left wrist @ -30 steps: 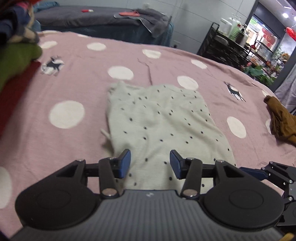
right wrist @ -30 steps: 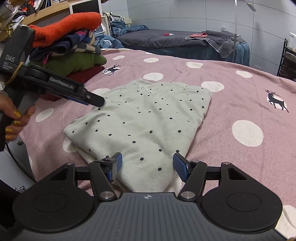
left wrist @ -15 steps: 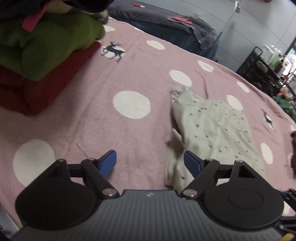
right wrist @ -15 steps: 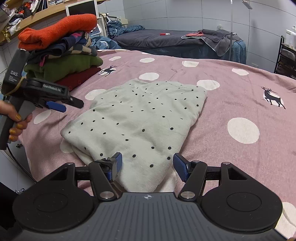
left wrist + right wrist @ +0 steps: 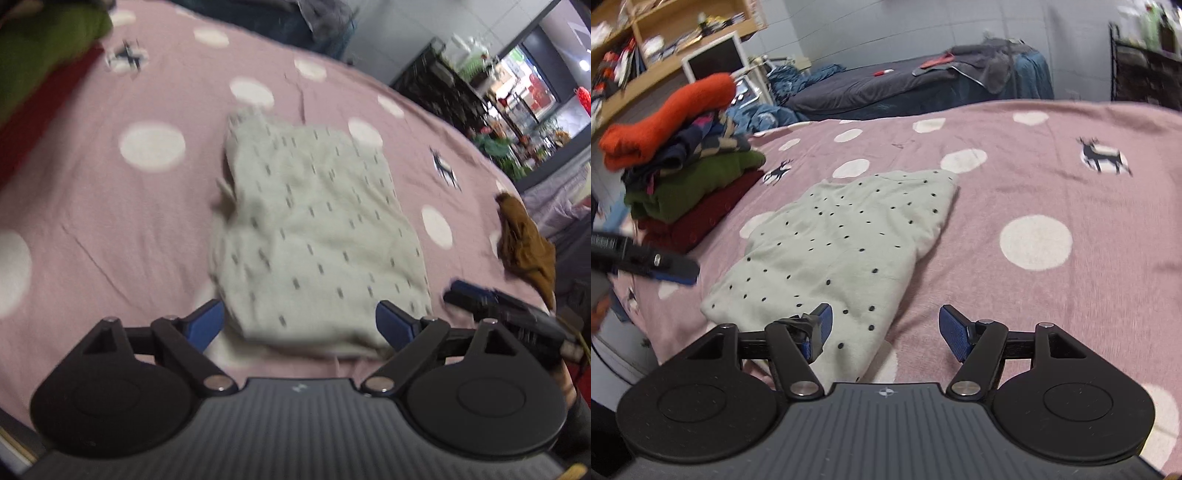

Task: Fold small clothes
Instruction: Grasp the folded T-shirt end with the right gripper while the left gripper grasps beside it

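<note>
Swinging back from the bare bedspread, the left gripper [image 5: 299, 323] now straddles the near edge of the folded dotted garment [image 5: 314, 236], fingers spread, grasping nothing. That garment lies flat on the pink spotted bedspread [image 5: 1052, 192]. Beside it, the right gripper [image 5: 884, 330] hovers released. Stacked folded clothes [image 5: 683, 173] sit left; a brown cloth [image 5: 526, 243] lies right.

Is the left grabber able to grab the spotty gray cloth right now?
Probably yes. The left gripper is open, its jaws standing either side of the near edge of the spotty gray cloth, with nothing lying between them. The right gripper is open at another corner, not blocking.
</note>
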A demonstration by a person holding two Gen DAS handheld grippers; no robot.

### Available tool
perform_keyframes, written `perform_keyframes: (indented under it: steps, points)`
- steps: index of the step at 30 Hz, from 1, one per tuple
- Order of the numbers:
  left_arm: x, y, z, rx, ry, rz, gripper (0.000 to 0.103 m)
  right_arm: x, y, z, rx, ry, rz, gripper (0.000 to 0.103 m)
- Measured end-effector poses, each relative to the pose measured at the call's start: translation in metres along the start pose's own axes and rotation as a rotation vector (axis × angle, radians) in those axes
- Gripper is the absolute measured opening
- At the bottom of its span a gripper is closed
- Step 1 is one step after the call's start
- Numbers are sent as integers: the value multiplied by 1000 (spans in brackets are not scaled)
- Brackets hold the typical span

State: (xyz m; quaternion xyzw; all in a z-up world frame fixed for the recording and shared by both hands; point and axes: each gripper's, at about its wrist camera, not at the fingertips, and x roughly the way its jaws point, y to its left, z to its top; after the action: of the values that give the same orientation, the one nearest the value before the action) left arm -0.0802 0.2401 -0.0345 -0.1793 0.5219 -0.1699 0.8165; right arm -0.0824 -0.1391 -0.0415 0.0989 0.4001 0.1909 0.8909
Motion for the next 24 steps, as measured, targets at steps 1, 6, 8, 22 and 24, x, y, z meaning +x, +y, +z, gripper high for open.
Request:
perform_keyframes:
  steps: [1,6,8,22,24]
  points:
    - [6,3,-6,-32,30,-41,90,0,-7,0,46,3,24,103]
    - [44,10,-34,-162,148,-165,90,4,-33,-8,270,40,160,103]
    - [44,8,-34,-176,96,-158,90,7,-36,-11,307,62,174,103]
    - [73,-38,-13,-190,-160,108,102,31,-44,-9,382,90,250,103]
    - [75,-39,-10,-193,-166,112,102,40,-48,-4,410,91,268,103]
